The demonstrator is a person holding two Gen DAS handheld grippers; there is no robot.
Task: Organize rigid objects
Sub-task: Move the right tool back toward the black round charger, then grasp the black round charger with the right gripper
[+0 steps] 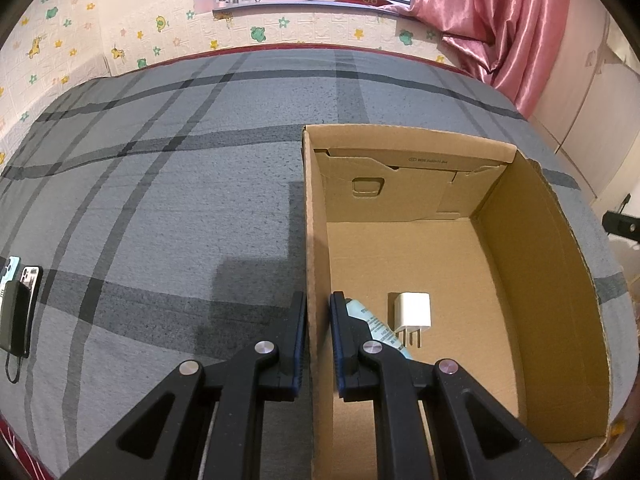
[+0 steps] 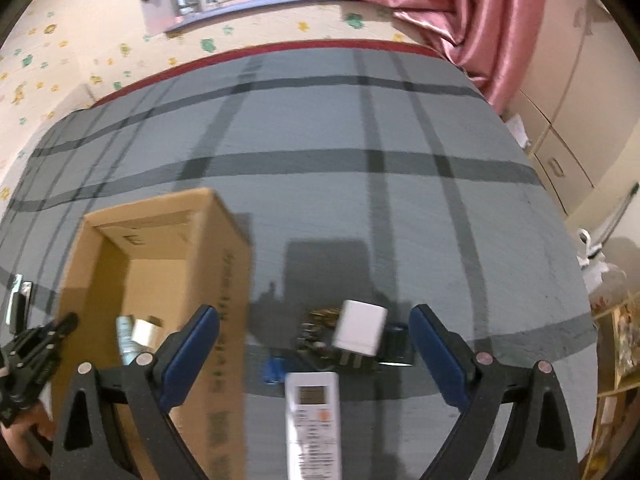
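Observation:
My left gripper (image 1: 318, 297) is shut on the left wall of an open cardboard box (image 1: 552, 280) that stands on the bed. On the box floor lie a white plug charger (image 1: 414, 314) and a pale teal tube (image 1: 374, 326). In the right wrist view my right gripper (image 2: 316, 354) stands wide open above the bed, just right of the box (image 2: 226, 264). Below its jaws lie a second white charger (image 2: 360, 332), a white remote control (image 2: 314, 420), some dark electronic parts (image 2: 312, 346) and a small blue item (image 2: 272, 372). Nothing is between its pads.
A grey plaid bedspread (image 1: 180, 200) covers the bed. Two phones (image 1: 26, 280) and a dark power bank (image 1: 14, 316) lie near its left edge. A pink curtain (image 2: 460, 8) and cupboards (image 2: 560, 120) stand to the right. The left gripper (image 2: 36, 350) and a hand (image 2: 24, 432) show at the right view's lower left.

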